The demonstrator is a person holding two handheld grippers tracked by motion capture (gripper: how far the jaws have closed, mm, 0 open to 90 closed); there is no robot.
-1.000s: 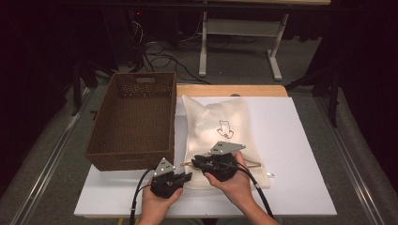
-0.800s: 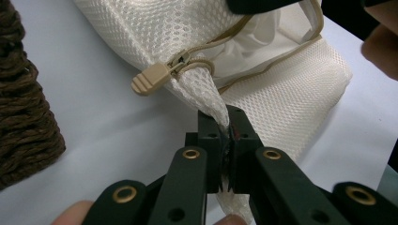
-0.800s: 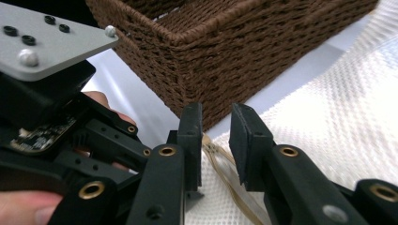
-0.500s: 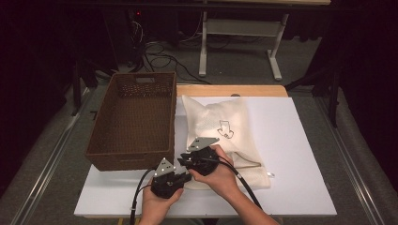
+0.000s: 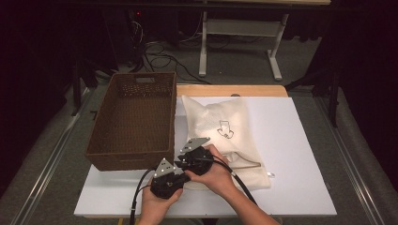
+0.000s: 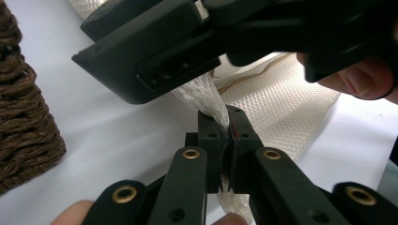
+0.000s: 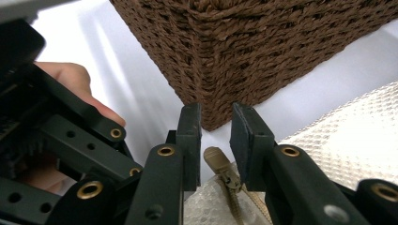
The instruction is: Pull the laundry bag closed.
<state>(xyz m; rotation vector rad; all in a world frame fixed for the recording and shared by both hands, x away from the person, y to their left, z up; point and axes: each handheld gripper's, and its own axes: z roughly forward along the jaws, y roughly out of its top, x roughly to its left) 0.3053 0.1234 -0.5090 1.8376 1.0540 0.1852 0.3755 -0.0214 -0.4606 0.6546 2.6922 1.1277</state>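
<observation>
A white mesh bag (image 5: pixel 220 122) with a zipper lies flat on the white table (image 5: pixel 300 140). My left gripper (image 5: pixel 180 171) is at the bag's near left corner and is shut on a fold of the mesh (image 6: pixel 224 126). My right gripper (image 5: pixel 180 162) hovers just above it and points at the corner of the brown wicker basket (image 7: pixel 244 47). Its jaws (image 7: pixel 215 122) have just been opening and stand a little apart. The tan zipper pull (image 7: pixel 217 161) lies between them low down, and the pads do not press on it.
The wicker basket (image 5: pixel 136 79) stands at the left of the table, its near right corner close to both grippers. The bag has a small black drawing (image 5: pixel 225 130) on it. Cables trail from the grippers toward the table's front edge.
My right hand has moved left along the bag's near edge, up to the left gripper and the basket corner. The left gripper has kept still, shut on the mesh.
</observation>
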